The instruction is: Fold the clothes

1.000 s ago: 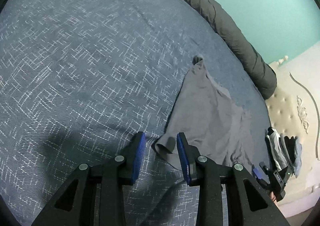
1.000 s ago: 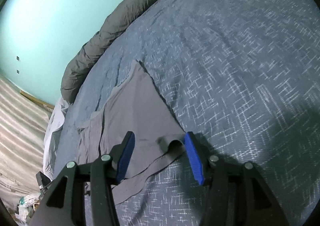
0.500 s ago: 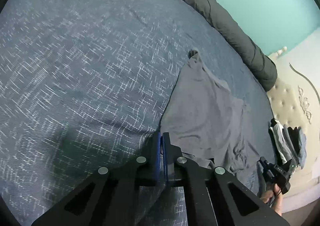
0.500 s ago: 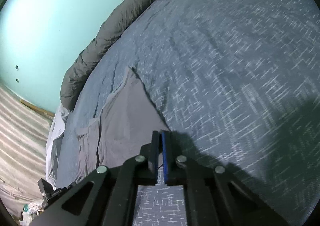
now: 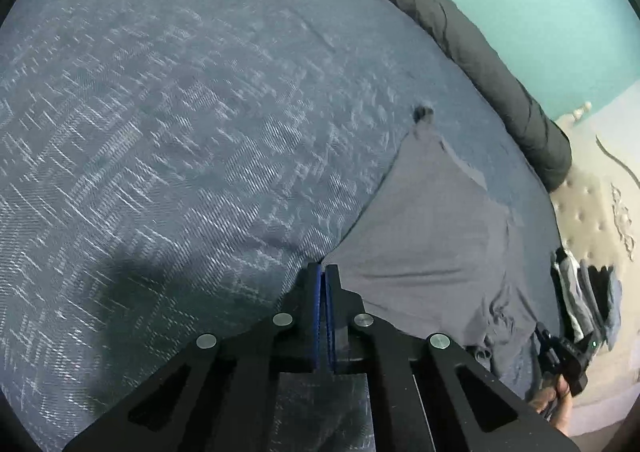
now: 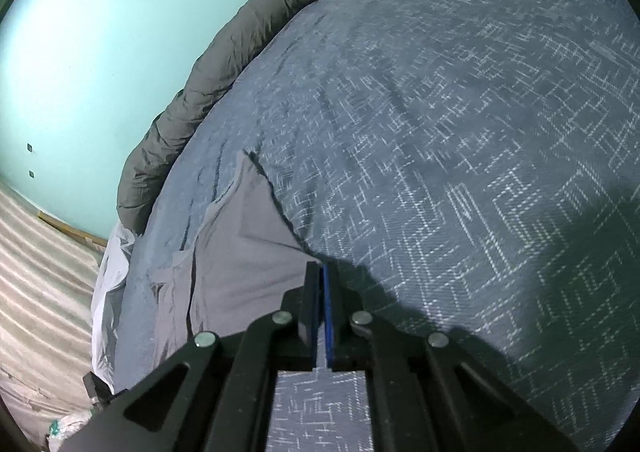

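A grey garment lies spread on the blue patterned bedspread. My left gripper is shut on the garment's near left corner, with the cloth pulled taut from its blue pads. In the right wrist view the same grey garment stretches away to the left, and my right gripper is shut on its near right corner. The right gripper's body and a hand show at the lower right of the left wrist view. The garment's far end is creased and partly folded over.
A rolled dark grey duvet runs along the far side of the bed by a teal wall. A tufted beige headboard and folded clothes sit at the right. White sheet hangs off the bed edge.
Both grippers went from open around the garment's edge to shut on its corners. The cloth between them has since drawn flatter and tauter.
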The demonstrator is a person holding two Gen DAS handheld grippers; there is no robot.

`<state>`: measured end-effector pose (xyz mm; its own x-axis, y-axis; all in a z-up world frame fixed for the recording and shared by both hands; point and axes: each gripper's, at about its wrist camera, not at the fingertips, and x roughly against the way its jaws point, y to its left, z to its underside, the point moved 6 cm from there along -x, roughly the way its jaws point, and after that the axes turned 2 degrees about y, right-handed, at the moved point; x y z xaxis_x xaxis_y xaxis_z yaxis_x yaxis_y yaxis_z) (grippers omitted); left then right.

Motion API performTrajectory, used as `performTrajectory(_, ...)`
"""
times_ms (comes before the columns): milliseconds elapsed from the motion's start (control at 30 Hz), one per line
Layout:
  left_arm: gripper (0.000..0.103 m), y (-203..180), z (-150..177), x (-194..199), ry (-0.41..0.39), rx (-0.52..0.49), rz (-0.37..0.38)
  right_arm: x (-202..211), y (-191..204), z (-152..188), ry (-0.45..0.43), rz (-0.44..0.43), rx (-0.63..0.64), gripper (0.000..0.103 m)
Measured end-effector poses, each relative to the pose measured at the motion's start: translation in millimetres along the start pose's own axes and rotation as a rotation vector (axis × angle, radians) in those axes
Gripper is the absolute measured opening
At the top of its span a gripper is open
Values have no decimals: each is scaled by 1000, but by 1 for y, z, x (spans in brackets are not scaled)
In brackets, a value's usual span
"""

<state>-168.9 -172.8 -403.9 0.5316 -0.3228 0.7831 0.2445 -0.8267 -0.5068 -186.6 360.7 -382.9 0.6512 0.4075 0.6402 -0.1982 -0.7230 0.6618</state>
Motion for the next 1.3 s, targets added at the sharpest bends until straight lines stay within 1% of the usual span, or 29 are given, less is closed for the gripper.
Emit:
performTrajectory(67, 2, -1, -3, 2, -13, -14, -18, -1, 2, 0, 1, 9, 13, 1)
performTrajectory(133, 2, 1, -2, -1, -3, 2, -18, -4, 1, 1, 11, 9, 7, 2)
performTrajectory(200, 2, -1, 1, -4, 7, -10, -27, -7, 0, 2, 23, 19, 6, 1)
performTrajectory(267, 2, -5, 3, -2, 5, -34, -50, -9, -2, 3, 34, 30, 5, 1)
performTrajectory(333, 2, -7, 0, -10, 6, -58, -78, -11, -3, 3, 42, 40, 8, 1)
performTrajectory(567, 2, -9, -1, -14, 8, -64, -74, -12, 0, 2, 44, 66, 15, 2)
performTrajectory(600, 3, -10, -2, -16, 10, -63, -75, -11, 1, 2, 40, 75, 19, 2)
performTrajectory(633, 6, -9, -3, -14, 6, -53, -80, -10, 1, 1, 32, 92, 20, 3)
performTrajectory(667, 9, -8, -3, -13, 2, -43, -85, -7, 2, -1, 20, 103, 16, 5)
performTrajectory(700, 13, -7, -5, -9, -10, -36, -92, -4, 2, -3, 9, 104, 13, 6)
performTrajectory(733, 21, -8, -7, -5, -31, -36, -112, 1, 3, -6, -9, 107, 15, 12)
performTrajectory(767, 24, -9, -10, 0, -52, -37, -131, 5, 4, -8, -29, 112, 22, 22)
performTrajectory(800, 30, -12, -12, 5, -72, -51, -139, 9, 5, -10, -48, 114, 29, 27)
performTrajectory(833, 31, -16, -14, 9, -93, -65, -147, 13, 7, -12, -69, 108, 33, 33)
performTrajectory(933, 32, -31, -20, 11, -121, -94, -136, 16, 13, -15, -94, 88, 37, 33)
performTrajectory(1067, 32, -47, -25, 2, -112, -116, -101, 9, 16, -14, -83, 63, 35, 33)
performTrajectory(1133, 33, -61, -33, -6, -113, -140, -84, 6, 18, -14, -78, 55, 37, 33)
performTrajectory(1200, 36, -73, -43, -12, -119, -168, -83, 4, 20, -15, -79, 51, 43, 33)
performTrajectory(1300, 37, -94, -65, -30, -120, -187, -50, 1, 23, -17, -81, 44, 49, 33)
